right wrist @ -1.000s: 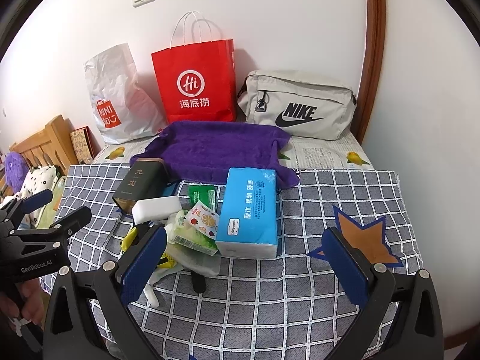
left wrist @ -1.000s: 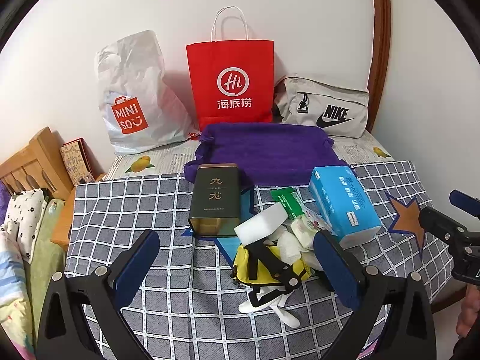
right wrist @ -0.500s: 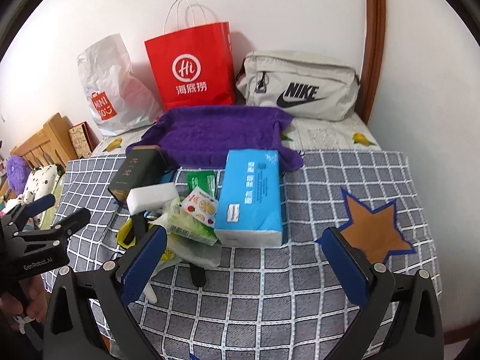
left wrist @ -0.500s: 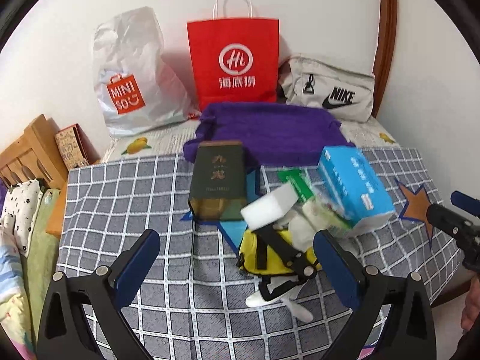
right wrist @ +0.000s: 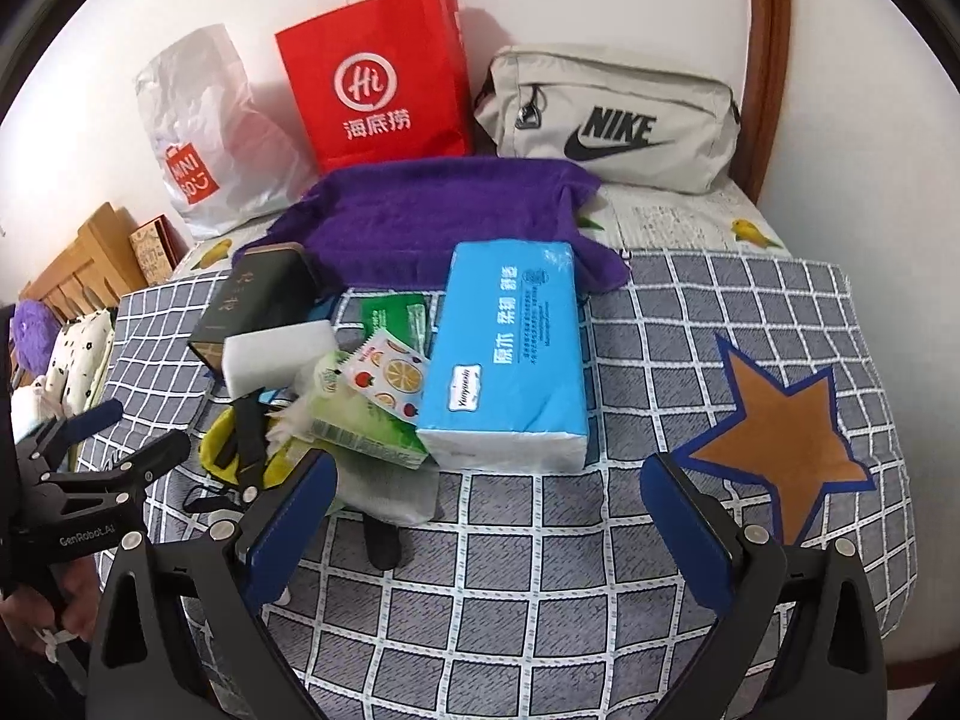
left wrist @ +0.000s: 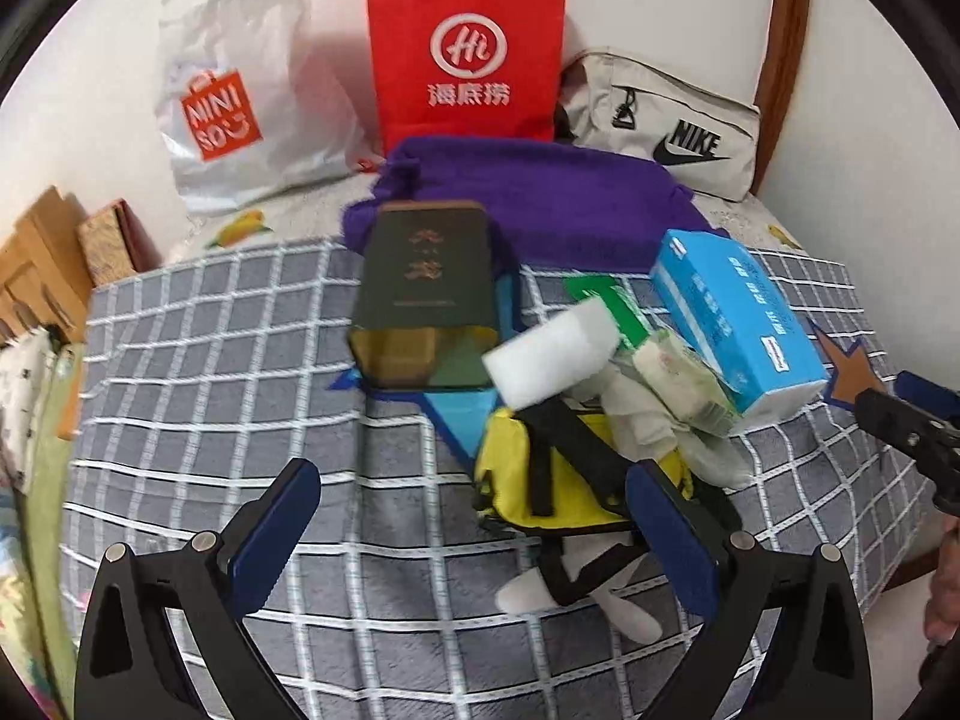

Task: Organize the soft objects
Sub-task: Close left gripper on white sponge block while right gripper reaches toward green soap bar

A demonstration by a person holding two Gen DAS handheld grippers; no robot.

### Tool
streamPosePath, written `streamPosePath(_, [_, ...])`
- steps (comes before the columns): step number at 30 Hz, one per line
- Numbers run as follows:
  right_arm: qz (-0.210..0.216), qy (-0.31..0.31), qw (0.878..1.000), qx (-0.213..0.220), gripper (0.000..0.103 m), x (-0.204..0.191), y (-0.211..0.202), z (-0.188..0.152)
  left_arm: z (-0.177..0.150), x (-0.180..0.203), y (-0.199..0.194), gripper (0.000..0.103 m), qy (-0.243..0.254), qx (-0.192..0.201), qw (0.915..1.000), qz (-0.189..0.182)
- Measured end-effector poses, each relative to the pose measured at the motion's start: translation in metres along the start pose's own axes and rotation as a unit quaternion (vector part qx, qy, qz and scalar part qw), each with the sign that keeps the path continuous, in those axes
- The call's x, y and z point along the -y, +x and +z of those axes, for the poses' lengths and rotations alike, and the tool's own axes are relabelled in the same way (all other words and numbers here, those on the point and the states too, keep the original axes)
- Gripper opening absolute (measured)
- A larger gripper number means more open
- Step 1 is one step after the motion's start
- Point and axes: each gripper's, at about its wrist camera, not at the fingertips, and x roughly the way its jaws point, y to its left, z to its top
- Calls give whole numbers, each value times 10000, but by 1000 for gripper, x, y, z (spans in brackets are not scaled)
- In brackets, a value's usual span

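The grey tabletop cloth with a white grid and brown star patches (right wrist: pixel 690 324) covers the tabletop and carries everything. At its far edge, against the white wall, stand a red paper shopping bag with white handles (right wrist: pixel 378 78), a crinkled white plastic shopping bag with an orange logo (right wrist: pixel 204 138) to its left and a beige fabric waist bag with a black logo (right wrist: pixel 612 117) to its right.

Just in front of them lies a spread purple towel (right wrist: pixel 438 216), flat on the cloth. Its near edge is touched by a light blue soft pack of tissues (right wrist: pixel 510 354) lying on its broad face, and by a dark green rectangular tin with gold characters (left wrist: pixel 426 294) lying on its side to the left.

Between tin and tissue pack sits a loose heap: a yellow fabric pouch with black straps (left wrist: pixel 540 480) nearest the cameras, a white rectangular sponge block (left wrist: pixel 549 357) resting on top of it, a pale green wet-wipe pack (right wrist: pixel 360 426) leaning on the tissue pack, a small sachet printed with fruit slices (right wrist: pixel 390 378) on the wipes, and a flat green packet (right wrist: pixel 393 315) behind.

The left hand-held gripper (left wrist: pixel 474 531) hangs low over the cloth with its blue-padded jaws wide apart, holding nothing, the right pad just beside the yellow pouch. The right hand-held gripper (right wrist: pixel 489 516) is likewise spread wide and empty, above the cloth just near of the tissue pack.
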Motion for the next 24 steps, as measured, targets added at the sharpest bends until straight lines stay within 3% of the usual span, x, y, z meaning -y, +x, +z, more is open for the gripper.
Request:
streamPosePath(9, [-23, -8, 9998, -183, 101, 8, 20, -1, 5, 18, 22, 100, 49, -132, 9999, -72])
streamPosePath(14, [-20, 11, 9997, -234, 101, 15, 26, 0, 19, 22, 23, 99, 274, 137, 9995, 127])
streamPosePath(19, [-28, 63, 9995, -308, 101, 24, 34, 1, 34, 25, 27, 98, 462, 260, 9985, 100])
streamPosePath(24, [-38, 147, 9992, -379, 101, 34, 43, 4, 39, 35, 39, 85, 790, 182, 9965, 189])
